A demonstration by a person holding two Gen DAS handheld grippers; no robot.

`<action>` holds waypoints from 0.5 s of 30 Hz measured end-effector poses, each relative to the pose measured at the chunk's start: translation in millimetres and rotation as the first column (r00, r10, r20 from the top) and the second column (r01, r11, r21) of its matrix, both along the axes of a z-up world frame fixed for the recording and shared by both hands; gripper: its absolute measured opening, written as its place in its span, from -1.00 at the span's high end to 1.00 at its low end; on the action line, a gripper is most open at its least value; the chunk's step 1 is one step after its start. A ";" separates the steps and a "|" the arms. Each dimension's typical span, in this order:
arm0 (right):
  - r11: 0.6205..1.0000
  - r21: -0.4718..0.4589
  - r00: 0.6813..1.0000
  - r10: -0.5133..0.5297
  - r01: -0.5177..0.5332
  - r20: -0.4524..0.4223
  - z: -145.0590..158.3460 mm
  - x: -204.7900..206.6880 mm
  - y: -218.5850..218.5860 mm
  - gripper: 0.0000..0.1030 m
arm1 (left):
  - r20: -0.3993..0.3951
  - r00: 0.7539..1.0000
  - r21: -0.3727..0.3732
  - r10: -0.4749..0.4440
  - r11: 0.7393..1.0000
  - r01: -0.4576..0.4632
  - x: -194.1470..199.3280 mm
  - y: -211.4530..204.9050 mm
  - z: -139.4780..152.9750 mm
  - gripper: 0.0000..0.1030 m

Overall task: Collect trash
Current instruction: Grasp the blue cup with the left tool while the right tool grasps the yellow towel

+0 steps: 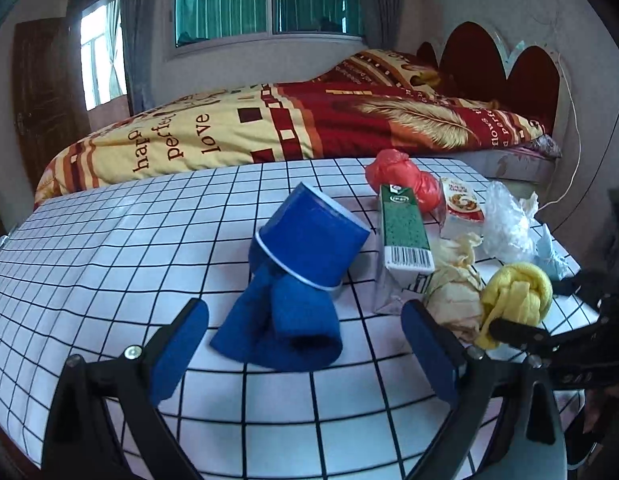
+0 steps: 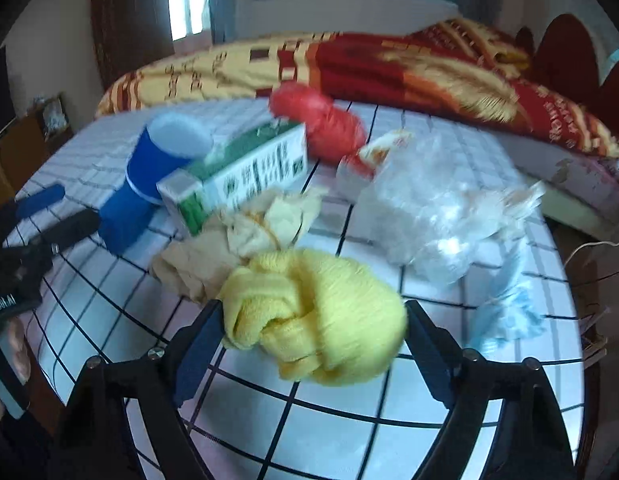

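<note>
Two grippers angle down over the table (image 1: 109,240): right gripper (image 2: 313,320) clamps one yellow sock (image 2: 317,316); left gripper (image 1: 305,336) gapes around one blue sock (image 1: 285,320), one cup (image 1: 309,240) at 12 o'clock.

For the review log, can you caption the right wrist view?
Right gripper fingers close on a knotted yellow cloth amid trash on the checked table.

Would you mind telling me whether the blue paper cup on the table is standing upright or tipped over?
Tipped over: the blue cup lies on its side across a rolled blue cloth, its white rim facing sideways.
</note>
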State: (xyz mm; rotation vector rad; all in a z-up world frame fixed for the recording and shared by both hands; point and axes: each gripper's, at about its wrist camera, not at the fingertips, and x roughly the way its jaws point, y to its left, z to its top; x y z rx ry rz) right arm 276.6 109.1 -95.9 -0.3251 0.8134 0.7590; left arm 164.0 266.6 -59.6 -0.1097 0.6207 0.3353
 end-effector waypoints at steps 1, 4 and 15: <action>1.000 0.029 1.000 0.012 -0.011 -0.004 2.3 0.1 -2.4 0.06 | -0.001 1.000 -0.001 -0.003 1.000 0.003 2.8 0.4 0.1 -0.89; 0.995 0.101 0.998 -0.006 0.000 0.059 22.7 -3.3 -11.3 0.07 | -0.004 1.000 0.015 -0.017 1.000 0.017 13.6 -0.7 1.7 -0.89; 0.994 0.102 0.998 -0.037 0.031 0.055 30.7 24.7 -2.3 0.05 | -0.155 0.987 0.134 -0.036 0.989 0.057 71.2 16.8 -5.4 -0.89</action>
